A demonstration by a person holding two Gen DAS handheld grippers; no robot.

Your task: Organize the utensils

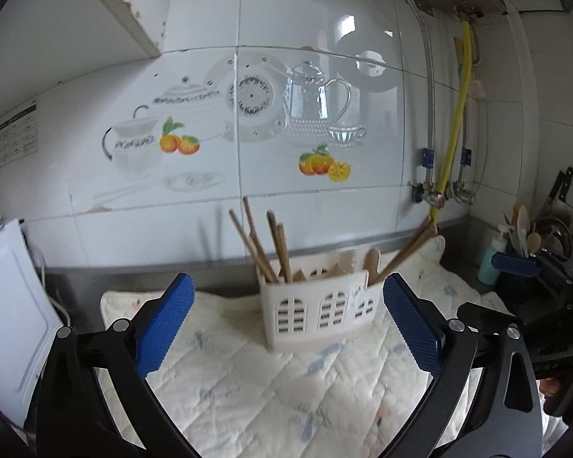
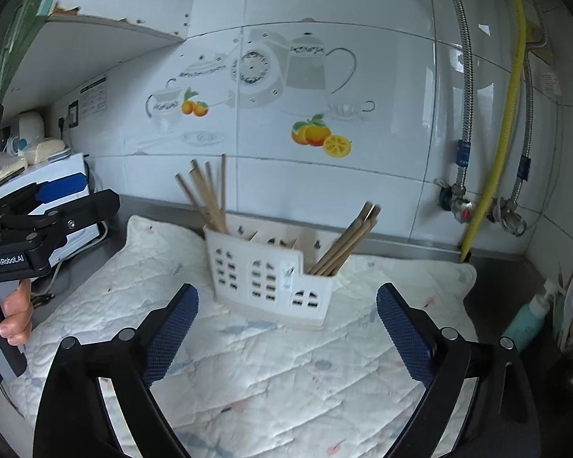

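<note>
A white plastic utensil holder (image 1: pixel 317 309) (image 2: pixel 267 274) stands on a quilted cloth (image 1: pixel 267 374) (image 2: pixel 271 366) near the wall. Wooden chopsticks (image 1: pixel 263 244) (image 2: pixel 206 194) stand in its left compartment. More chopsticks (image 1: pixel 405 250) (image 2: pixel 347 240) lean right in its right compartment. A wooden spoon (image 1: pixel 372 259) stands in the middle. My left gripper (image 1: pixel 286 328) is open and empty, just in front of the holder. My right gripper (image 2: pixel 286 336) is open and empty, also in front of it. The left gripper also shows at the left edge of the right wrist view (image 2: pixel 61 206).
A white appliance (image 1: pixel 11 305) (image 2: pixel 57 198) stands at the left. Pipes and a yellow hose (image 1: pixel 454 114) (image 2: pixel 504 122) run down the tiled wall at the right. A teal bottle (image 1: pixel 492 259) (image 2: pixel 527 320) and a rack of utensils (image 1: pixel 534 240) stand at the right.
</note>
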